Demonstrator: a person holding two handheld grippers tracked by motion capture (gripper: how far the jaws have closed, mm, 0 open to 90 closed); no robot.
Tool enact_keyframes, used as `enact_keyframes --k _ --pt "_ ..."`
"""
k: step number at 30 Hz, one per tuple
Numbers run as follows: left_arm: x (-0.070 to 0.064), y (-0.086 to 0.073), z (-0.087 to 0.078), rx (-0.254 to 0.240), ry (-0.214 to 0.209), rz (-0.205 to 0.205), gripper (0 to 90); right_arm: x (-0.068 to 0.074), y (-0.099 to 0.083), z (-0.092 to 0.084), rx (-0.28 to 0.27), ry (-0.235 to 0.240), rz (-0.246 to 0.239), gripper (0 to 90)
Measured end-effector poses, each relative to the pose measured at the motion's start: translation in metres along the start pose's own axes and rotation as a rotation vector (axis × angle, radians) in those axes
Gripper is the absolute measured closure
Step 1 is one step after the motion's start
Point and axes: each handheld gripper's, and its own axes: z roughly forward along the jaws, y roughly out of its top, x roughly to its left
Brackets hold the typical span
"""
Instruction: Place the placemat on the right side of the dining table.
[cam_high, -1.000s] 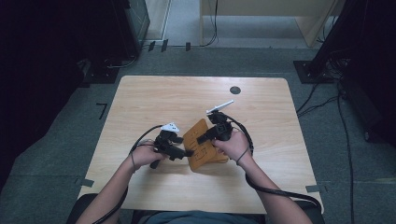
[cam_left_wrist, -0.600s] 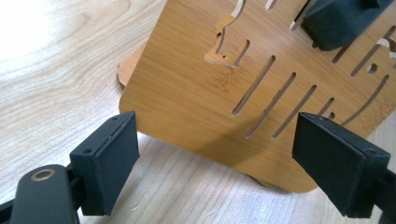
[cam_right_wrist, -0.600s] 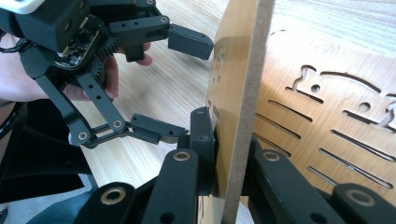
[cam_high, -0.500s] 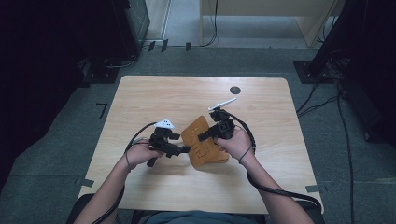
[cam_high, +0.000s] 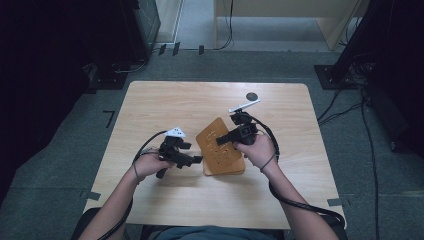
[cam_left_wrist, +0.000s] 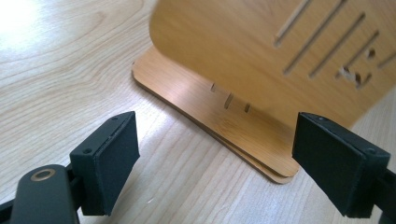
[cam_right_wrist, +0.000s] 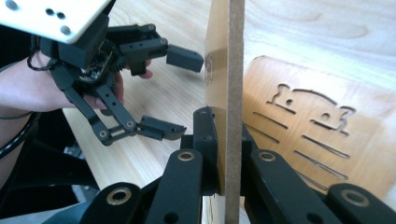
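My right gripper (cam_high: 220, 141) is shut on the edge of a thin wooden board (cam_high: 214, 133) and holds it tilted up on edge. In the right gripper view the jaws (cam_right_wrist: 226, 140) clamp that board (cam_right_wrist: 232, 56) from both sides. Flat wooden boards (cam_high: 227, 162) with cut slots lie stacked beneath it on the table. My left gripper (cam_high: 197, 159) stands open just left of the stack, and its view shows the pads (cam_left_wrist: 114, 161) wide apart before the flat boards (cam_left_wrist: 219, 116) and the raised board (cam_left_wrist: 243, 42). The right gripper view shows the left gripper (cam_right_wrist: 180, 93) open too.
The light wooden table (cam_high: 150, 105) has bare room to the left and at the back. A small dark disc (cam_high: 251, 96) lies near the far edge. Cables trail from both grippers toward the person. Dark equipment and floor surround the table.
My left gripper has shifted slightly left, away from the boards. The right gripper keeps the board raised with little movement.
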Motion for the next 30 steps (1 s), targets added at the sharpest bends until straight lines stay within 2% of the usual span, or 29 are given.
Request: enact_keyframes --k 3,13,17,21,26,30 --pt "0.000 -0.001 0.002 0.008 0.007 0.004 13.7 0.001 0.000 -0.005 -0.017 -0.053 -0.022 87.6" --pt "0.004 -0.004 0.006 0.035 0.045 0.002 13.7 0.000 0.002 -0.018 -0.061 -0.160 -0.059 87.6" --pt "0.005 -0.005 0.007 0.042 0.057 0.009 13.7 0.000 0.001 -0.020 -0.075 -0.228 -0.083 87.6" --pt "0.006 -0.007 0.008 0.054 0.070 0.012 13.7 -0.002 0.001 -0.023 -0.078 -0.236 -0.082 87.5" --pt "0.006 -0.006 0.009 0.063 0.068 0.017 13.7 -0.005 0.001 -0.027 -0.091 -0.323 -0.113 87.6" --pt "0.006 -0.007 0.010 0.067 0.074 0.010 13.7 -0.010 0.000 -0.029 -0.093 -0.334 -0.100 87.6"
